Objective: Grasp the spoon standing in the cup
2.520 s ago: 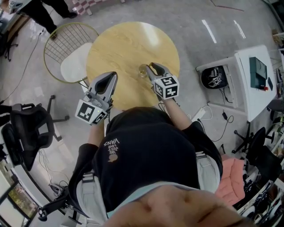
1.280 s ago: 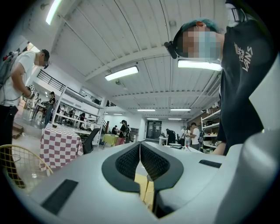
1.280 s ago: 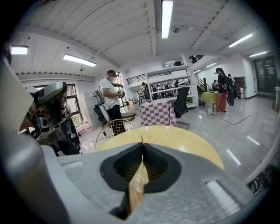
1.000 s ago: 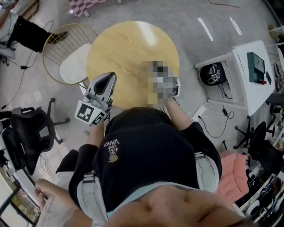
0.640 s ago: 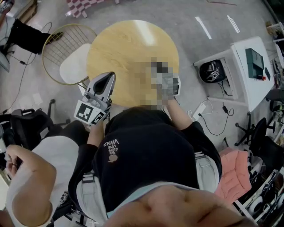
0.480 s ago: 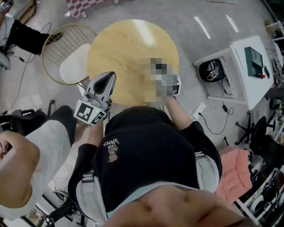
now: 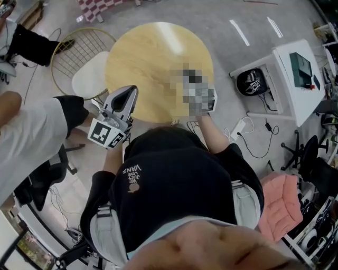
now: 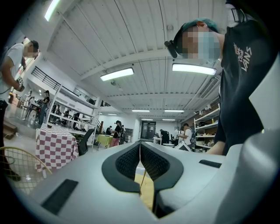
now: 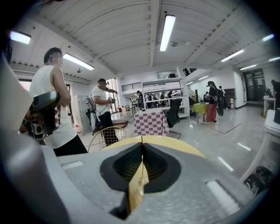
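two hand-held grippers [image 8: 140, 151] [image 9: 141, 153], one round table [image 7: 153, 58], one wire chair [image 7: 88, 78]

The round desk [image 7: 153, 52] has a pale wood-grain top, smooth with a soft sheen. The chair [image 7: 79, 50] beside it is thin gold-coloured metal wire, with a matt white seat pad [image 7: 91, 79]. The left tool [image 7: 131, 90] has a grey, matt plastic shell. Its pads [image 8: 129, 164] are black and finely ribbed, like those of the right tool [image 9: 142, 148]. The floor [image 7: 237, 16] is grey, polished and reflective. The person's black top [image 7: 179, 179] is matt cloth.
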